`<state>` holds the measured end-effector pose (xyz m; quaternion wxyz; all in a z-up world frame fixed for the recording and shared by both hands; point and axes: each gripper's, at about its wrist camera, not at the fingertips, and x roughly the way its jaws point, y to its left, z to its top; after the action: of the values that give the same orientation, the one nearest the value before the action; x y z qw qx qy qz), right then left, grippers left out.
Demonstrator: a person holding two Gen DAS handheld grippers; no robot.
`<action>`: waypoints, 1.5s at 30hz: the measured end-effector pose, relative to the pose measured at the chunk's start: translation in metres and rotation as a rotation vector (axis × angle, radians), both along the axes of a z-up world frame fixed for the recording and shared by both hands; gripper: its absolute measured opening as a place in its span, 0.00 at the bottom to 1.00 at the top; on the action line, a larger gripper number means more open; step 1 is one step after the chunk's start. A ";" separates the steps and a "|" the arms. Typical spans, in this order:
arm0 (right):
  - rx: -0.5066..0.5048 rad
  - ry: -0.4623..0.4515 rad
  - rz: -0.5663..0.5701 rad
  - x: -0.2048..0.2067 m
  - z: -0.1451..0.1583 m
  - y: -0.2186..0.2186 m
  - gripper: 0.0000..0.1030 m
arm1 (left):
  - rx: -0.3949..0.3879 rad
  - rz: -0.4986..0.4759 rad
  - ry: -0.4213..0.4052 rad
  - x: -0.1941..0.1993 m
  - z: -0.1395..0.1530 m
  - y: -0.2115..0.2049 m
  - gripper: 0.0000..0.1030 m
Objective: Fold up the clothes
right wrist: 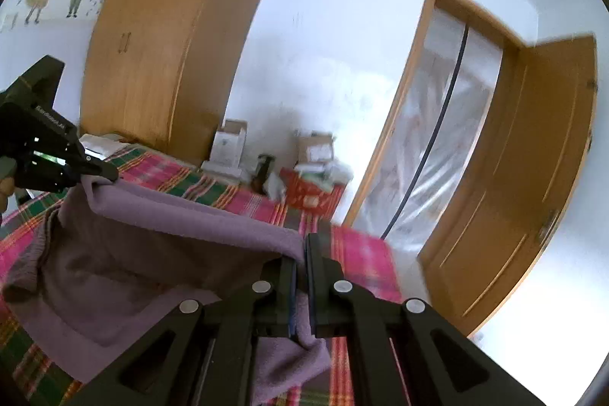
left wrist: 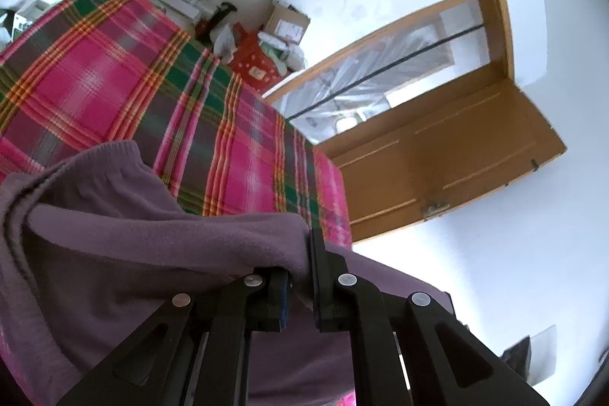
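Note:
A purple fleece garment (left wrist: 125, 246) with a ribbed elastic band hangs lifted above the pink and green plaid bedspread (left wrist: 114, 71). My left gripper (left wrist: 300, 253) is shut on one edge of it, cloth bunched between the black fingers. My right gripper (right wrist: 302, 253) is shut on another corner of the same purple garment (right wrist: 152, 253), which sags between the two grippers. In the right wrist view the left gripper (right wrist: 102, 175) shows at the far left, held by a hand, pinching the cloth's far corner.
The plaid bedspread (right wrist: 213, 189) covers a bed. A wooden wardrobe (right wrist: 167, 37) stands behind it. Cardboard boxes (right wrist: 228, 143) and a red bag (right wrist: 308, 193) sit by the white wall. An open wooden door (right wrist: 525, 170) with plastic sheeting is to the right.

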<state>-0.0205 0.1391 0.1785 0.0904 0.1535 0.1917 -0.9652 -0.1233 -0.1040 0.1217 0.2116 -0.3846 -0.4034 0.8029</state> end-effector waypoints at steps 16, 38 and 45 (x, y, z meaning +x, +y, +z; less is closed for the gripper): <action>0.013 -0.306 0.014 -0.084 -0.036 -0.006 0.04 | -0.089 0.034 -0.069 -0.046 -0.027 0.005 0.09; -0.217 -0.714 -0.086 -0.190 -0.109 0.009 0.05 | -0.127 0.006 -0.211 -0.076 -0.076 -0.016 0.23; -0.327 -0.773 -0.097 -0.186 -0.103 0.019 0.07 | -0.182 -0.106 -0.116 -0.025 -0.049 0.007 0.28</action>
<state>-0.2066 0.1585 0.0760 0.1332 0.4967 -0.0195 -0.8574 -0.1482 -0.0966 0.0728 0.1944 -0.4687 -0.3194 0.8003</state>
